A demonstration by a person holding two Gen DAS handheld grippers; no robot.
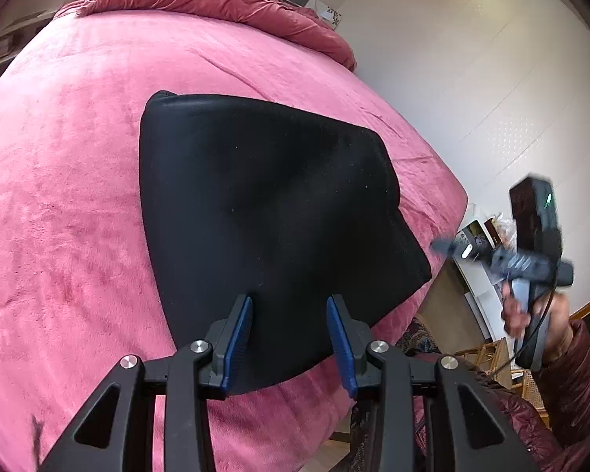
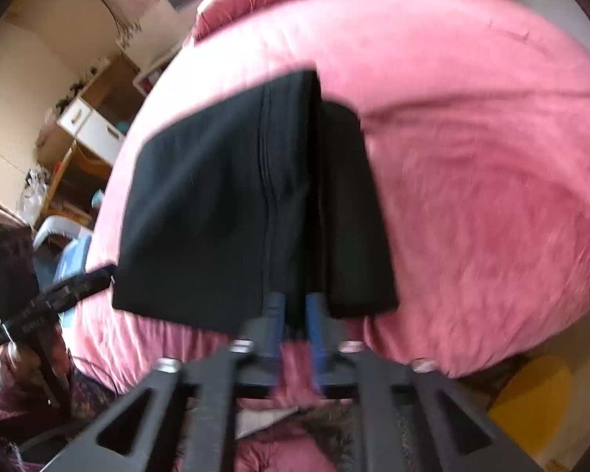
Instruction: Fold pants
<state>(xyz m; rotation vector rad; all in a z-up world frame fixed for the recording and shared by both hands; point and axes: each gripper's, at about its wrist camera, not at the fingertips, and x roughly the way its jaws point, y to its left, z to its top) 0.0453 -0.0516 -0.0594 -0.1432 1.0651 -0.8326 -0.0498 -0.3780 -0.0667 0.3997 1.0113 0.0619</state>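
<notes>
the folded black pants [image 1: 263,212] lie near the bed's [image 1: 70,204] front corner. the left gripper [image 1: 289,330] hovers half open and empty at their near edge, nearer than the right gripper [image 2: 295,324], whose narrow blurred jaws hold nothing i can make out.

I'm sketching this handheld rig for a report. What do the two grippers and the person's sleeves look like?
Each gripper, left gripper and right gripper, has angular black linkage arms with triangular cut-outs, silver pivot bolts and ribbed blue pads. A black cable trails from the right one. The person wears a quilted maroon sleeve.
</notes>
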